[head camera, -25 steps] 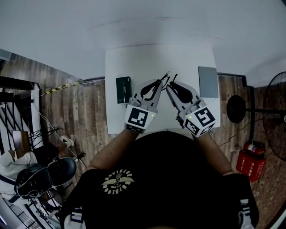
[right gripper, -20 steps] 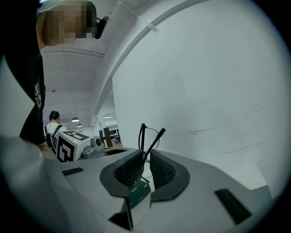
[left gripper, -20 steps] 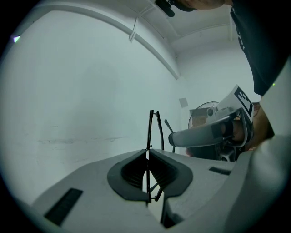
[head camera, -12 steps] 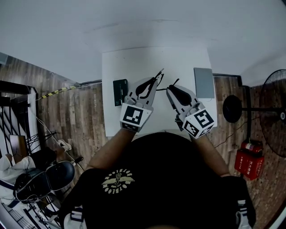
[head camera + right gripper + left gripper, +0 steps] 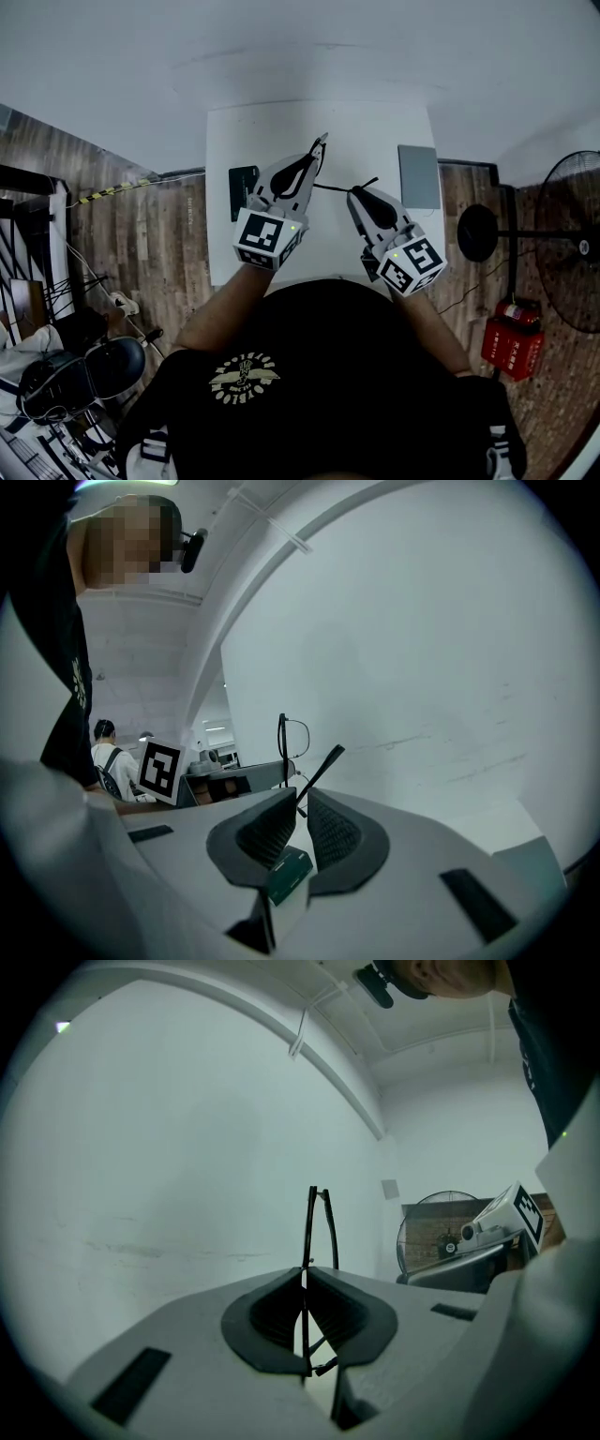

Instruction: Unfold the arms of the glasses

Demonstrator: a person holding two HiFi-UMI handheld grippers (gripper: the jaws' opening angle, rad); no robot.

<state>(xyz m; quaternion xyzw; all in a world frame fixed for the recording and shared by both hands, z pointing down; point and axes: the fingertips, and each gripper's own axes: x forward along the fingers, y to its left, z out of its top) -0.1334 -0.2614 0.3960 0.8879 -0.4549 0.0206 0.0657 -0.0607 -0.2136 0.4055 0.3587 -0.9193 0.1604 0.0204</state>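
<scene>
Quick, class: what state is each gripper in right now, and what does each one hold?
Left gripper: closed, holding the glasses by the frame.
Right gripper: jaws have just been closing, now gripping the glasses arm between them.

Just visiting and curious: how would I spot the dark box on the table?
Start at the white table. At its left edge lies a small box; it is dark green, whereas the slab at the right edge is pale grey.

White table, wood plank floor, standing fan
</scene>
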